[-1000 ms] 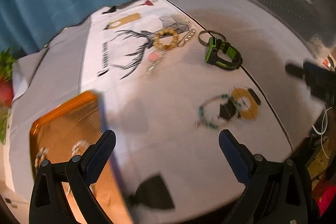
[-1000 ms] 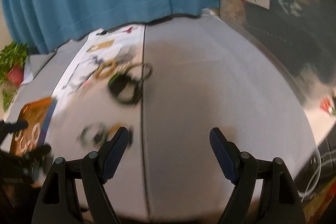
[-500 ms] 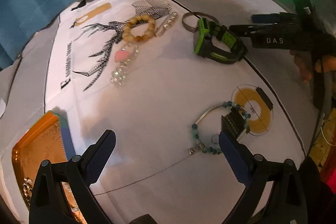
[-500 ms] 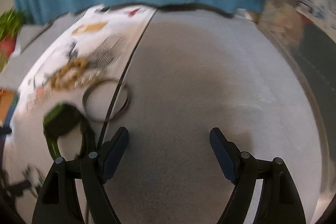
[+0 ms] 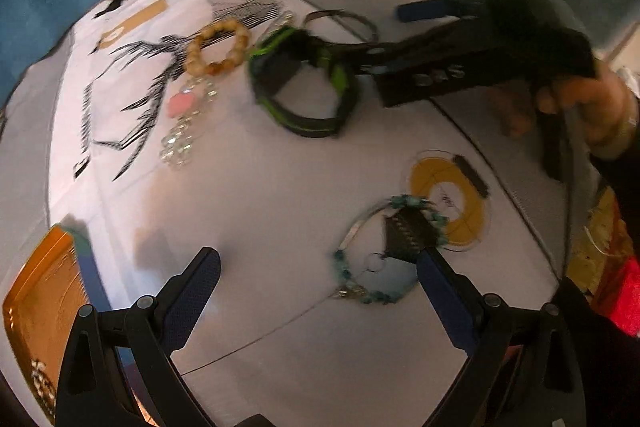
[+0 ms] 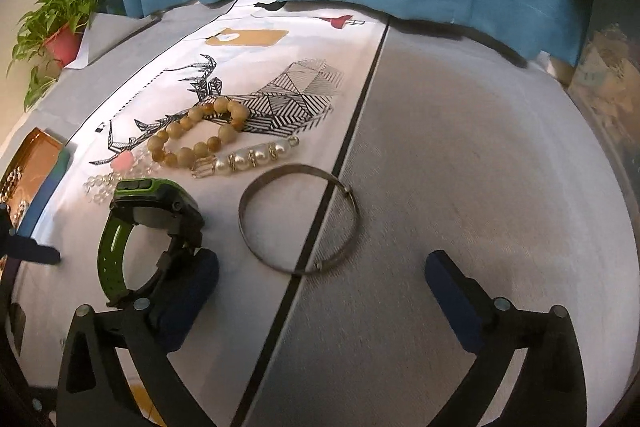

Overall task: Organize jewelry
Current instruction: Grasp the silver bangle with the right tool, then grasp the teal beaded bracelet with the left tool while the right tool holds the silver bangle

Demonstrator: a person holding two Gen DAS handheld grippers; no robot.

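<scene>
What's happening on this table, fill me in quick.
A person is sorting jewelry with a gripper in each hand. The right gripper is opening beside the black-and-green watch, one finger by its strap, nothing clamped; the metal bangle lies just ahead of it. The left gripper hangs open over the turquoise bead bracelet, not gripping it. The wooden bead bracelet and pearl piece lie untouched. The orange tray already holds some pieces.

Black-framed right gripper with blue finger pads (silver screws at the pivots); dark sleeve at right edge.
</scene>
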